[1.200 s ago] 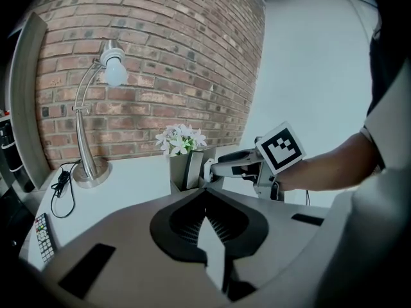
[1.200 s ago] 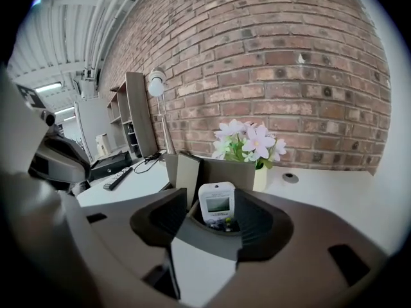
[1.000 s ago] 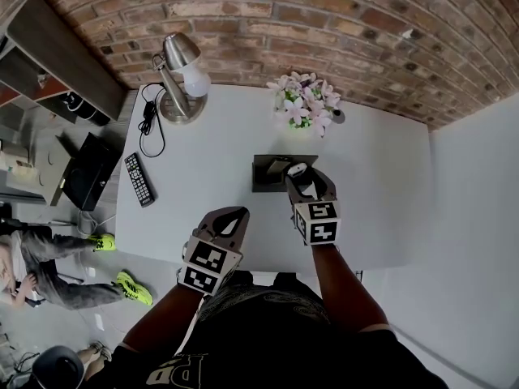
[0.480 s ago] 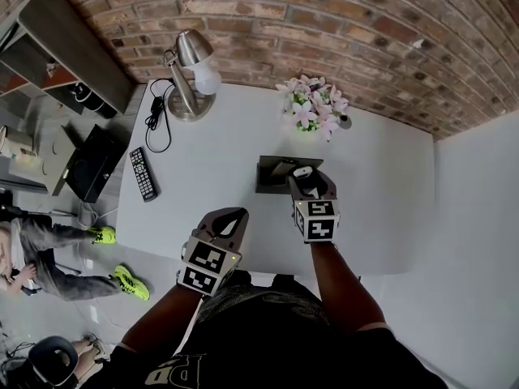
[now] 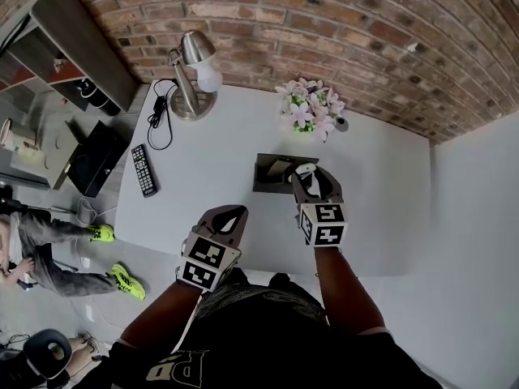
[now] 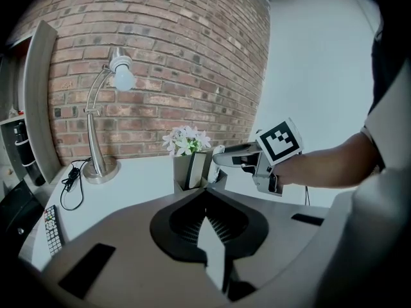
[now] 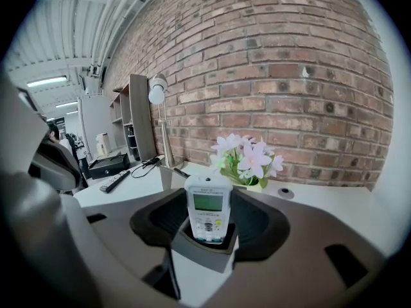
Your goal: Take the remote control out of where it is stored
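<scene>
A white remote control [image 5: 303, 169] [image 7: 208, 210] with a small screen stands upright in a dark grey holder [image 5: 272, 174] [image 7: 202, 252] near the middle of the white table [image 5: 381, 185]. My right gripper [image 5: 310, 177] [image 7: 209, 194] is open. Its jaws reach to either side of the remote's upper part, and dark gaps show between the pads and the remote. In the left gripper view the remote [image 6: 218, 158] and holder [image 6: 186, 172] show with the right gripper beside them. My left gripper [image 5: 233, 211] [image 6: 205, 194] hovers at the table's near edge, shut and holding nothing.
A pot of pink and white flowers [image 5: 310, 108] stands just behind the holder. A metal desk lamp [image 5: 190, 79] with its cable is at the back left. A black remote [image 5: 143, 170] lies at the table's left edge. A seated person [image 5: 32, 250] is on the floor side, left.
The right gripper has shifted slightly right while staying at the holder and remote. The left gripper has hardly moved. The head view has shifted a little.
</scene>
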`<state>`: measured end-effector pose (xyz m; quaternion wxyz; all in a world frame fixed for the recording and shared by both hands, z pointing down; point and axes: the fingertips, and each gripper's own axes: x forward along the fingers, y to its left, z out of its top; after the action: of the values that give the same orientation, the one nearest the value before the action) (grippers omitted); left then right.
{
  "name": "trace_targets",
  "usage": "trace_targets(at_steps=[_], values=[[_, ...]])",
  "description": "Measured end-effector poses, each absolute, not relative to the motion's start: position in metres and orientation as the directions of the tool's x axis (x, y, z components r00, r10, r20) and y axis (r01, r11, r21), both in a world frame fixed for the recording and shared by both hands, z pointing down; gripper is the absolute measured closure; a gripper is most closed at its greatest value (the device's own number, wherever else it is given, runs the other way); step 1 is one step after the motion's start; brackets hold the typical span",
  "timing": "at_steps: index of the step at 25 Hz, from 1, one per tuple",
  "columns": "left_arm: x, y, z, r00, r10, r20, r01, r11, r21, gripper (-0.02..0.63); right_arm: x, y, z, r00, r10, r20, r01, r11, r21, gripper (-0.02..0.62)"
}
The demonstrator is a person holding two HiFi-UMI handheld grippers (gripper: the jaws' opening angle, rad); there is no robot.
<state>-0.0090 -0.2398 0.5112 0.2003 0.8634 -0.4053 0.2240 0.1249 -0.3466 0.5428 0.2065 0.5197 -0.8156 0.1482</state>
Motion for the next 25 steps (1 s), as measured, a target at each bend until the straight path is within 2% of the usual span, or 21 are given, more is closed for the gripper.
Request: trace_targets(at_steps=[14, 19, 25], values=[[0.027, -0.240, 0.482, 0.608, -0.637, 0.473, -0.767, -0.626, 0.142, 0.600, 0.161, -0.316, 0.473, -0.383, -0.840, 0.385, -0.915, 0.402, -0.034, 0.373], [0.053, -0.237, 0.478, 0.642, -0.611, 0.464, -0.732, -0.668, 0.134, 0.600, 0.192, -0.292, 0.484, -0.339, -0.842, 0.419, -0.935, 0.353, -0.048, 0.373], [0.074, -0.230, 0.479, 0.667, -0.579, 0.468, -0.702, -0.700, 0.135, 0.600, 0.233, -0.259, 0.528, -0.286, -0.804, 0.521, -0.955, 0.285, -0.083, 0.373]])
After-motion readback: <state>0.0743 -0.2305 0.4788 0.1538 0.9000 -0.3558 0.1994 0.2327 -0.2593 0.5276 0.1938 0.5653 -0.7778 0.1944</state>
